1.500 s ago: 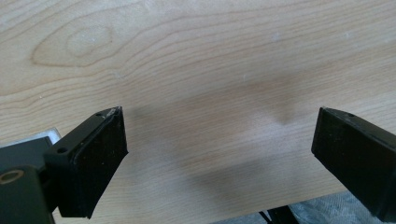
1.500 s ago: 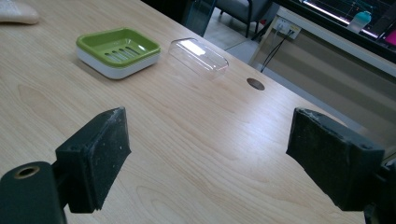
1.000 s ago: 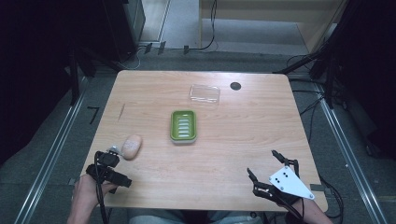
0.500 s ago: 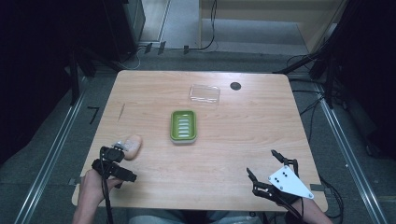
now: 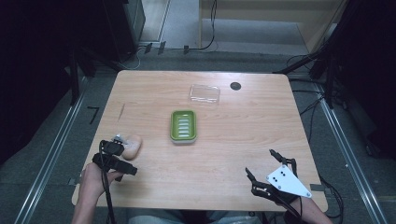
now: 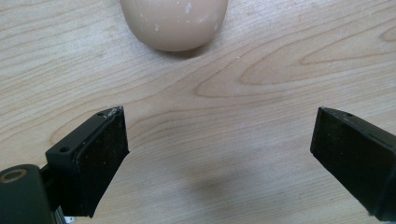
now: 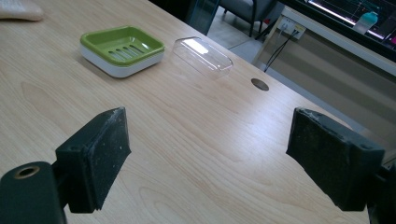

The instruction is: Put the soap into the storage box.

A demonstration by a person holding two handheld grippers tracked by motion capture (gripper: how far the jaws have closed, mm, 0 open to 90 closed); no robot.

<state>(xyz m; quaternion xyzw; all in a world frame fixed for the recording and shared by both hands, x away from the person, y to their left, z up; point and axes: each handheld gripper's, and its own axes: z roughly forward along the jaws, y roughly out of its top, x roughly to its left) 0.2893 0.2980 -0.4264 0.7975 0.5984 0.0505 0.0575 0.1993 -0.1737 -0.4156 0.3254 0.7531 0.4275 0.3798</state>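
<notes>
soap bar (image 6: 173,21): near left bench edge; likely hard, smooth, slippery, light
grip spot: across short sides
left gripper (image 6: 219,158): fingers wide open, empty, just short of soap
right gripper (image 7: 210,158): fingers wide open, empty

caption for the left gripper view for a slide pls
Left gripper, jaws open wide, just short of the beige soap bar lying on the wooden table.

left tongs (image 5: 122,148) – just beside soap (image 5: 132,146) | right tongs (image 5: 264,168) – over bare table (image 5: 233,140)
</notes>
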